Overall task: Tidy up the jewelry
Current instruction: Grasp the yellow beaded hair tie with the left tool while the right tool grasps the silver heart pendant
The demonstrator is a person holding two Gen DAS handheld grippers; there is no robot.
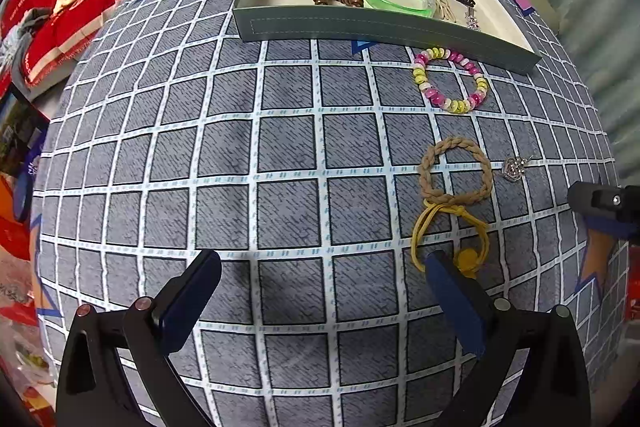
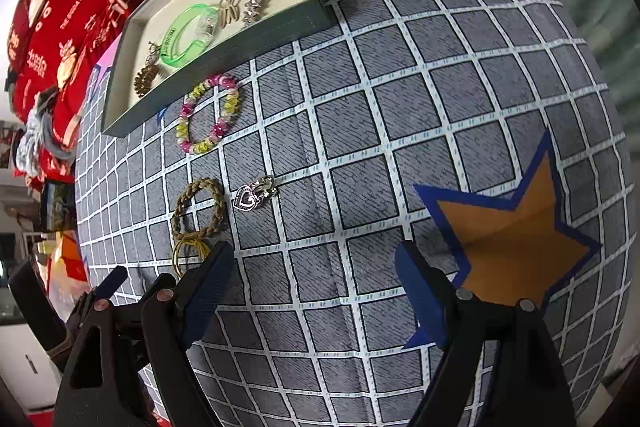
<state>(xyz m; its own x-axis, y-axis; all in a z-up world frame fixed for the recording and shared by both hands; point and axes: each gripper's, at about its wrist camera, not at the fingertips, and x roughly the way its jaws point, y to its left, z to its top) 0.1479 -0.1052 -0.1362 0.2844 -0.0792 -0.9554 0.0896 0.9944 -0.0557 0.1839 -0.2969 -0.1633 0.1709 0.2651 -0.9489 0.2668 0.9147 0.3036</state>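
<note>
Here both grippers, left (image 1: 320,291) and right (image 2: 316,279), hang with fingers spread and empty over the table (image 1: 288,155); beaded bracelet (image 1: 451,81) and braided band (image 1: 454,171) wait outside the tray (image 1: 360,27), probably next.

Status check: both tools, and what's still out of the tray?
Left tool open, empty. Right tool open, empty. Beaded bracelet, braided ring, yellow cord, heart charm out on cloth; tray part filled. Nothing blocking.

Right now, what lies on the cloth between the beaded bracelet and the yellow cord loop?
The tan braided ring lies between the beaded bracelet and the yellow cord loop, touching the cord. The left wrist view shows this best.
</note>
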